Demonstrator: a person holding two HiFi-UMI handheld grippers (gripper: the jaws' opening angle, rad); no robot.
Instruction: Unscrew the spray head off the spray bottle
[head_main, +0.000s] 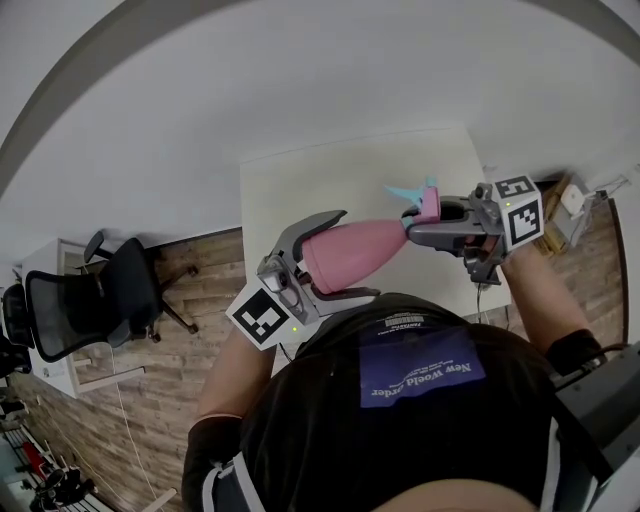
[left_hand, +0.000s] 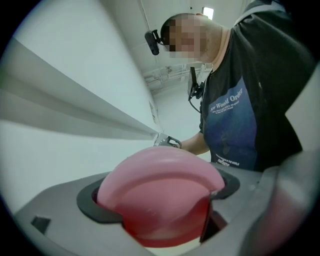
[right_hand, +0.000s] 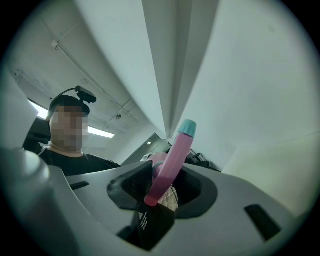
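Now the pink spray bottle (head_main: 372, 246) is held level in the air above the white counter (head_main: 330, 185). The left claw (head_main: 357, 254) clamps its fat body, and the right claw (head_main: 425, 222) is closed on the pink-and-teal spray head (head_main: 426, 204).

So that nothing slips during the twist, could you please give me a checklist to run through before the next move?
1. Left gripper clamps the spray bottle: ok, its pads press on both sides of the pink body.
2. Right gripper grips the spray head: ok, its jaws are closed around the head's base.
3. Bottle lies level between the two grippers: ok.
4. Bottle is off the table: ok, it is held in the air above it.
5. Spray head sits on the bottle's neck: ok, it is not yet off.
6. Thread is loosened: cannot tell.
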